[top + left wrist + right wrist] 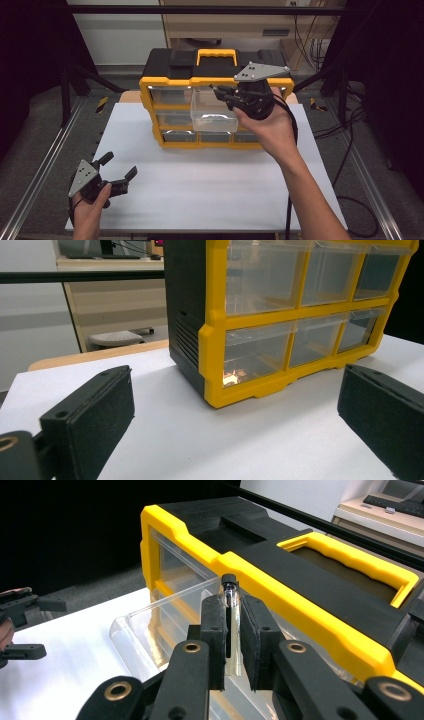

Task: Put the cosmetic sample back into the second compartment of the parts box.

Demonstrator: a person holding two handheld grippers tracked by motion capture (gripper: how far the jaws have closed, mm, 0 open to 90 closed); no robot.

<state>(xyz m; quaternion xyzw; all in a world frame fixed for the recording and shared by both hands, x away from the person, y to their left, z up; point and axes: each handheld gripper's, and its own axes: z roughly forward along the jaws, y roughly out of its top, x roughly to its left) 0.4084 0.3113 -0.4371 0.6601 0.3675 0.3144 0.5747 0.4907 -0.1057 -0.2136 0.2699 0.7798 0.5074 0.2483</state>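
While my left gripper [117, 176] sits idle near the front left corner of the white table sheet [210, 185], jaws spread wide with nothing between them, all the work is on the other hand. In the left gripper view, the black pads [90, 415] frame the yellow-and-black plastic drawer organiser [280, 315] from well apart.

My right gripper [220, 91] is clamped tight on the side wall of the clear plastic drawer [212, 112], which sticks partly out of the organiser's top row, middle slot. In the right gripper view, the thin transparent wall [231, 625] is pinched between the two pads, right under the yellow frame edge.

To do it well, I'd judge: pull straight along the slot axis, keep the drawer level so it doesn't bind, grip firm since the plastic is slick. Left could brace the organiser if it slides. Far end: black lid with yellow carry handle [216, 54].
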